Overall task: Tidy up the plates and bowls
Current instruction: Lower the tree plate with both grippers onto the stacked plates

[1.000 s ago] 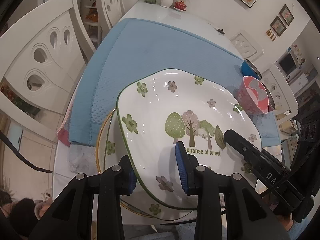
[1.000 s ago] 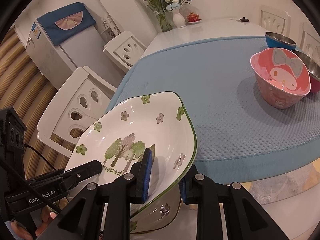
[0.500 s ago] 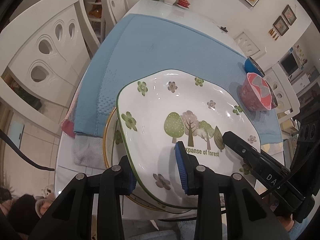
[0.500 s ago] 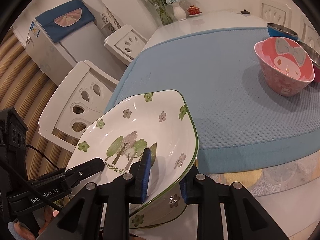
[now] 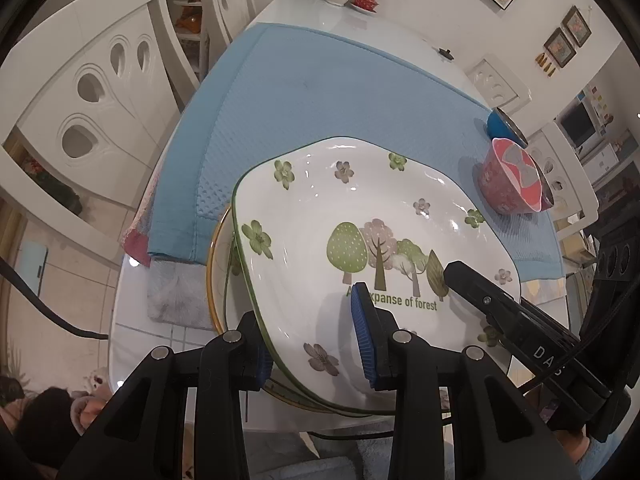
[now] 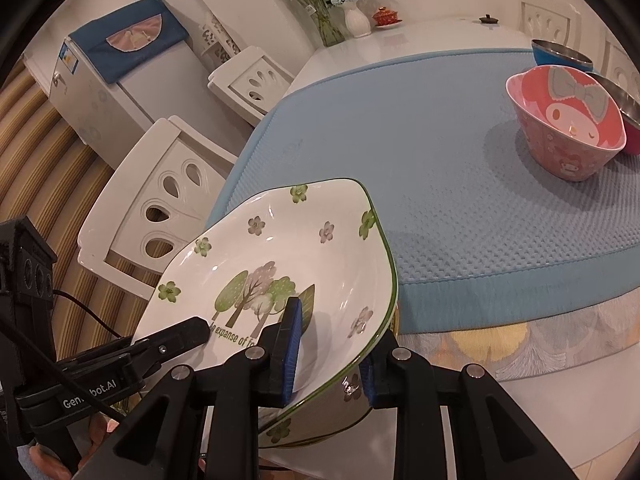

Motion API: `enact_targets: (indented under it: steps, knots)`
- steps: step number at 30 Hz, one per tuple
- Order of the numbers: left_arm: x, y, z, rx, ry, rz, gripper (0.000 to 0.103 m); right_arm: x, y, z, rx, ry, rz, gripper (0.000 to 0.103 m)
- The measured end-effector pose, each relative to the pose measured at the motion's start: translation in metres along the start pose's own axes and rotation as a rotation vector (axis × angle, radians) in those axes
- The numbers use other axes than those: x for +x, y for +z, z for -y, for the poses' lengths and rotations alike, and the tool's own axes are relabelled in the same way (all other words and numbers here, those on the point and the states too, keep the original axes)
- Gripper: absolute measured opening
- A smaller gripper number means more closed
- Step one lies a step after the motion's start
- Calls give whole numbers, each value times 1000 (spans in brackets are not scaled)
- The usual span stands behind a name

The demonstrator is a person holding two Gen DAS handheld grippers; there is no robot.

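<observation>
- A white square ceramic plate with a green rim and printed trees [image 5: 360,216] is held over the near corner of the white bench [image 5: 360,20], clamped from two sides.
- The left tongs [image 5: 312,344] pinch the plate's near-left rim, one blue pad inside the dish and one beneath it; the right tongs [image 6: 328,352] pinch its near-right rim the same way.
- In the right wrist view the plate tilts, its right edge lower than its left. The printed line "expanse of forest" runs side to side across the near half, with the treetops pointing toward the far side of the bench.
- Directly below sits a round white plate with a gold rim [image 5: 218,248], close under the held plate; contact between them cannot be told.
- The held plate's far corner overlaps the near edge of the textured blue mat [image 5: 320,92], whose middle lies open.
- A pink cartoon-print bowl [image 6: 568,120] stands well apart at the mat's right side, with a blue metal bowl [image 6: 560,54] behind it.
- White cut-out chairs [image 5: 92,92] crowd the bench's left edge.
</observation>
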State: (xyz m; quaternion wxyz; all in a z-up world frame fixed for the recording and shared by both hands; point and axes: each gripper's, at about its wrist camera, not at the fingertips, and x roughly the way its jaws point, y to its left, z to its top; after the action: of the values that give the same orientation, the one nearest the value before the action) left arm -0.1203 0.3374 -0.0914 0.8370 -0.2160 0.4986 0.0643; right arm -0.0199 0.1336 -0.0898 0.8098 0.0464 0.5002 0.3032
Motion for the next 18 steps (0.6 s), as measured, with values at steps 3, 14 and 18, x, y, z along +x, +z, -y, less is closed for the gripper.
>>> enact_targets:
  steps: [3, 14, 18]
  knots:
    - [0, -1, 1, 4, 4, -2, 30, 0, -1, 2, 5, 7, -6, 25]
    - [5, -4, 1, -1, 7, -12, 32, 1, -7, 5, 5, 18, -33, 25]
    - [6, -5, -1, -8, 6, -17, 32, 4, -9, 4, 6, 25, -45, 25]
